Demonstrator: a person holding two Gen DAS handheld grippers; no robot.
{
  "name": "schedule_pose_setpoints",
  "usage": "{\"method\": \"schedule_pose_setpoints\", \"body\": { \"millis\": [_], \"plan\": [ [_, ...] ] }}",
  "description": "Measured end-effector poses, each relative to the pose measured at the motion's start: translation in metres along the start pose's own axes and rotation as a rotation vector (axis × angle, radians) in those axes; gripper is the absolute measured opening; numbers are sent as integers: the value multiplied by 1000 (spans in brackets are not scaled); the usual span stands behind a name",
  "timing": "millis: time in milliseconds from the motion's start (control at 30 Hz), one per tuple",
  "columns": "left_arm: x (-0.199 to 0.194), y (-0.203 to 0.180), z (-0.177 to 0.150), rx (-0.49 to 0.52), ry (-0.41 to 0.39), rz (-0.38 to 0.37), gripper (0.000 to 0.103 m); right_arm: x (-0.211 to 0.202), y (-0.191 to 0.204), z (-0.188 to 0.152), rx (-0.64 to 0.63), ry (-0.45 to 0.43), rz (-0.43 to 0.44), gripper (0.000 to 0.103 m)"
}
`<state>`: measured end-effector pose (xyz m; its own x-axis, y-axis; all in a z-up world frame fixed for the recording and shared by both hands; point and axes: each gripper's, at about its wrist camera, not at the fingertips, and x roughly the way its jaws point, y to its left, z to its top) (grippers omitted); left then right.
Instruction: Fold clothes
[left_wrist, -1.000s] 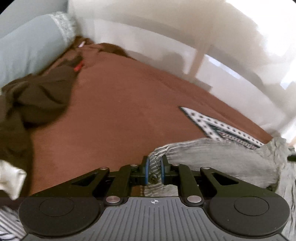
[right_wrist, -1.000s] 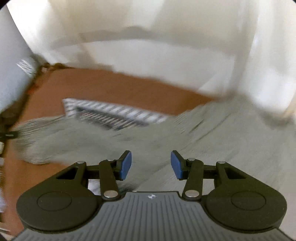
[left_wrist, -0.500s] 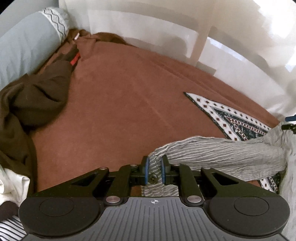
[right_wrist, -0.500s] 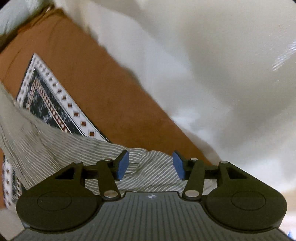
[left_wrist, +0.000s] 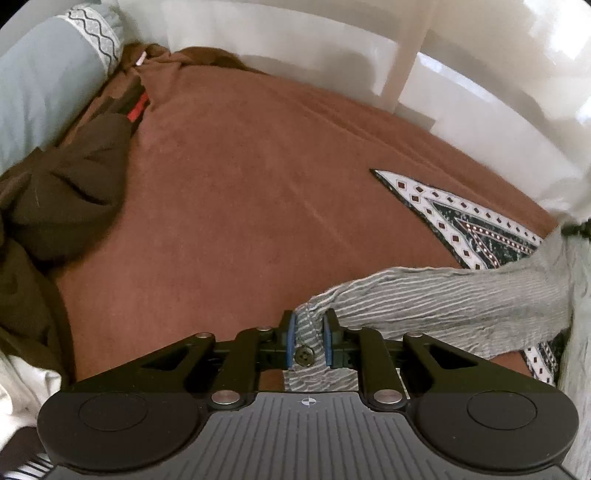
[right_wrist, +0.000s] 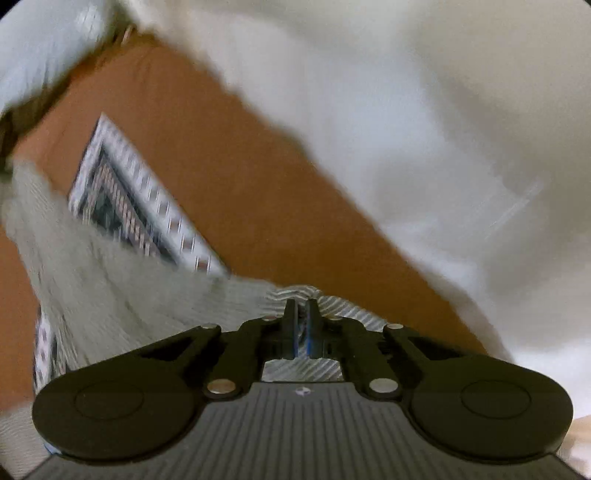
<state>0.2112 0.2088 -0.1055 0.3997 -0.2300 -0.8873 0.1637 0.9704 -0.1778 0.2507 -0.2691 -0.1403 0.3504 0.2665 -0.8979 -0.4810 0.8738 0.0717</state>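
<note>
Covering most of both views: brown bedspread (left_wrist: 240, 206), patterned cloth (left_wrist: 480, 225) flat on it. Grey striped garment (left_wrist: 461, 295) stretched just above bedspread between both grippers, crossing patterned cloth (right view blurred). Left gripper (left_wrist: 308, 343) jaws opening slightly, pads still on buttoned edge. Right gripper (right_wrist: 301, 328) clamped tight on other edge.

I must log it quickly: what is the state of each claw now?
Left claw: opening slightly, grey striped garment between its pads.
Right claw: shut on the same garment.
</note>
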Motion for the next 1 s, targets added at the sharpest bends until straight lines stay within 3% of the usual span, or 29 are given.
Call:
{"method": "schedule_pose_setpoints", "body": {
  "millis": [100, 200, 267, 300, 333, 400, 533, 633, 733, 800, 1000],
  "plan": [
    [3, 1, 0, 10, 16, 9, 12, -3, -10, 3, 120, -114, -48, 3],
    [8, 6, 1, 4, 27, 49, 13, 17, -5, 1, 164, -89, -127, 4],
    [12, 12, 2, -4, 33, 84, 13, 28, 0, 0, 198, -83, -161, 12],
    [14, 15, 2, -10, 35, 101, 13, 31, 2, 0, 218, -91, -177, 21],
    [12, 19, 3, -28, 36, 105, 14, 24, 3, 0, 235, -128, -189, 41],
    [4, 24, 3, -61, 24, 90, 29, 7, 5, 1, 269, -208, -213, 57],
    [-18, 12, -3, -27, -11, 34, 32, -45, 16, -11, 347, -333, -219, 57],
    [-29, -14, -13, 36, -28, -28, 33, -97, 38, -48, 425, -438, -197, 60],
    [-35, -42, -26, 74, -34, -112, 44, -144, 71, -104, 505, -510, -197, 63],
    [-38, -68, -38, 119, -26, -168, 51, -174, 103, -145, 533, -530, -228, 64],
    [-41, -137, -84, 270, 24, -277, 54, -246, 185, -264, 685, -541, -349, 66]
  ]
}}
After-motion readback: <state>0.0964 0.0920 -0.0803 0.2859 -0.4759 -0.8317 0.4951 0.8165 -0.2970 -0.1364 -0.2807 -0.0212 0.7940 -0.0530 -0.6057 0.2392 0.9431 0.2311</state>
